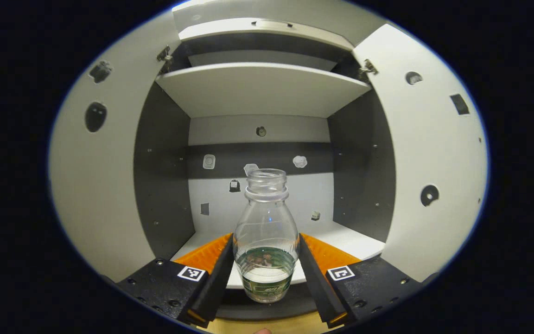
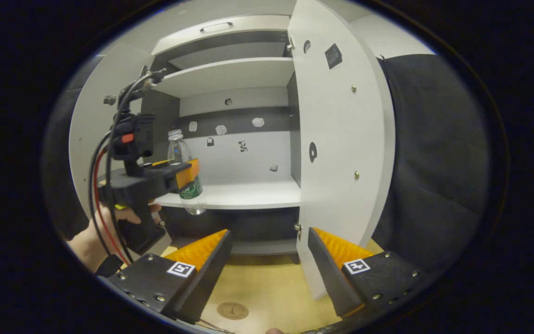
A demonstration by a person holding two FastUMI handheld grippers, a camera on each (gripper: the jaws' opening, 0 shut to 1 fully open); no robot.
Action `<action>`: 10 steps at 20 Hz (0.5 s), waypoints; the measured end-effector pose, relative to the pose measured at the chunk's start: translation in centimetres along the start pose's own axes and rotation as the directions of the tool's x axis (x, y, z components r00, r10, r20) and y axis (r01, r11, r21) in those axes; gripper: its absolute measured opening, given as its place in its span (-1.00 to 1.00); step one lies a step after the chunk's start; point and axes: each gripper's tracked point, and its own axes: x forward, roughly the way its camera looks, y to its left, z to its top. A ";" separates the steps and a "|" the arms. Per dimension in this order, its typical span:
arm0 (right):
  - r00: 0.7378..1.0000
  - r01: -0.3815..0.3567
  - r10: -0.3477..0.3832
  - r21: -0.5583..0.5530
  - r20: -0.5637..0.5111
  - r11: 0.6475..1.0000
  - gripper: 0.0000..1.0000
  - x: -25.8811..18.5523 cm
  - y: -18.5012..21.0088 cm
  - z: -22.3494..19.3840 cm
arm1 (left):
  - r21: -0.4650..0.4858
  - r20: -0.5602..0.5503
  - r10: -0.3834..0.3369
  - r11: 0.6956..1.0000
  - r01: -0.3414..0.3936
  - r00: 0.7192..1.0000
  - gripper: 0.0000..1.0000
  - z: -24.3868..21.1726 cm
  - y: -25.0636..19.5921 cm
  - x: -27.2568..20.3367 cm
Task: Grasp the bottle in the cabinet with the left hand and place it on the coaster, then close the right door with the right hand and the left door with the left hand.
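The clear plastic bottle with no cap and a green label (image 1: 265, 241) is pinched on both sides by the jaws of my left gripper (image 1: 265, 271), and in the right gripper view it hangs just out past the front edge of the white cabinet shelf (image 2: 244, 194). I hold it upright so the little water inside does not spill. My right gripper (image 2: 267, 260) waits with its jaws spread wide, near the open white right door (image 2: 336, 153) and above the small round coaster (image 2: 232, 310) on the yellow wooden table (image 2: 271, 287).
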 end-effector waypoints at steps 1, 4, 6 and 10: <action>1.000 -0.002 0.002 0.010 -0.005 1.000 1.00 -0.4 -0.3 -0.3 | 0.002 0.007 0.000 1.000 0.000 1.000 0.62 -0.3 -0.6 -1.8; 1.000 0.007 -0.006 0.034 -0.028 0.999 1.00 -1.7 -1.8 -1.5 | 0.029 0.019 -0.015 0.999 0.015 1.000 0.61 -1.8 -2.7 -6.1; 0.999 0.018 -0.016 0.034 -0.043 0.999 1.00 -2.4 -2.9 -2.2 | 0.042 0.025 -0.025 0.999 0.024 0.999 0.61 -3.0 -3.9 -8.3; 0.996 0.041 -0.037 0.052 -0.076 0.998 1.00 -3.7 -4.7 -4.0 | 0.011 -0.002 -0.051 0.999 0.051 0.999 0.62 -6.1 -6.2 -11.6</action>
